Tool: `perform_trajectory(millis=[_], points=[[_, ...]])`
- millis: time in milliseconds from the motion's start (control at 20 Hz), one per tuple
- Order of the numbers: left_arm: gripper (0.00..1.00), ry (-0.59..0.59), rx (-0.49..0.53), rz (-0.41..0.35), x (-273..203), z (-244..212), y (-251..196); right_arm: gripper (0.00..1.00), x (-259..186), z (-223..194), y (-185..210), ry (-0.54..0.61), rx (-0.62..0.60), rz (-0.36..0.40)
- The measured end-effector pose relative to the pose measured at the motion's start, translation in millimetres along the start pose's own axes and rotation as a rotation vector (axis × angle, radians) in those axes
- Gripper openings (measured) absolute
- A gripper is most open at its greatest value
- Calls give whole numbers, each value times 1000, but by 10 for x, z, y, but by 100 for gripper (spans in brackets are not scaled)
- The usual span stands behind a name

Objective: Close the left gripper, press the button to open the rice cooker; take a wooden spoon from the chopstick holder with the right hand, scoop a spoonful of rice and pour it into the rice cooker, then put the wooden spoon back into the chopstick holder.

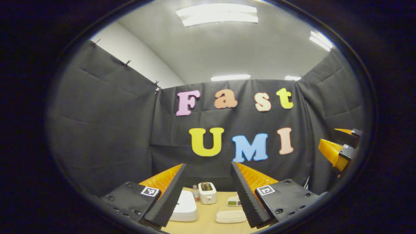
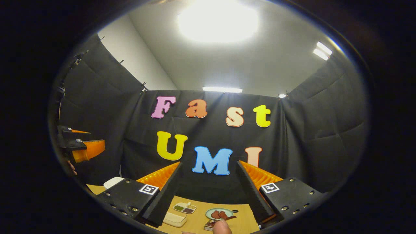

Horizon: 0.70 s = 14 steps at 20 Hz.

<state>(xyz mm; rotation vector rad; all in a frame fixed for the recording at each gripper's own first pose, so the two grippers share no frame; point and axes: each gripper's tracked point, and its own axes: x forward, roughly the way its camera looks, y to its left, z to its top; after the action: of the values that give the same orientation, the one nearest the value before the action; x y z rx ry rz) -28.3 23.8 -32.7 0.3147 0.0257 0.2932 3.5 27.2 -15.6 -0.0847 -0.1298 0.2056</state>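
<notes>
The white rice cooker sits on the wooden table with its lid down, low in the left gripper view and just behind my left finger. My left gripper is held high above the table, open, with nothing between its fingers. To the right of the cooker lies a shallow pale box. My right gripper is also open and holds nothing, well above the table. The same pale box lies below it. The right gripper shows far right in the left gripper view, and the left gripper far left in the right gripper view.
A white toaster and a small bottle stand behind the cooker. A divided dish and a plate with reddish pieces lie on the table. A fingertip pokes in at the bottom edge. Black cloth walls close the booth.
</notes>
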Motion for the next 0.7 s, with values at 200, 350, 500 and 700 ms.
perform_trajectory(millis=[200,350,500,700], points=[[86,18,-19,10,209,-245,154,99,109,-164,256,47,25,31],[82,45,-46,11,508,-534,441,99,286,-207,456,73,15,10],[76,62,-42,18,942,-862,758,99,517,-179,734,77,-4,-1],[48,210,-53,55,1552,-1732,1222,99,755,-206,1085,100,-16,-16]])
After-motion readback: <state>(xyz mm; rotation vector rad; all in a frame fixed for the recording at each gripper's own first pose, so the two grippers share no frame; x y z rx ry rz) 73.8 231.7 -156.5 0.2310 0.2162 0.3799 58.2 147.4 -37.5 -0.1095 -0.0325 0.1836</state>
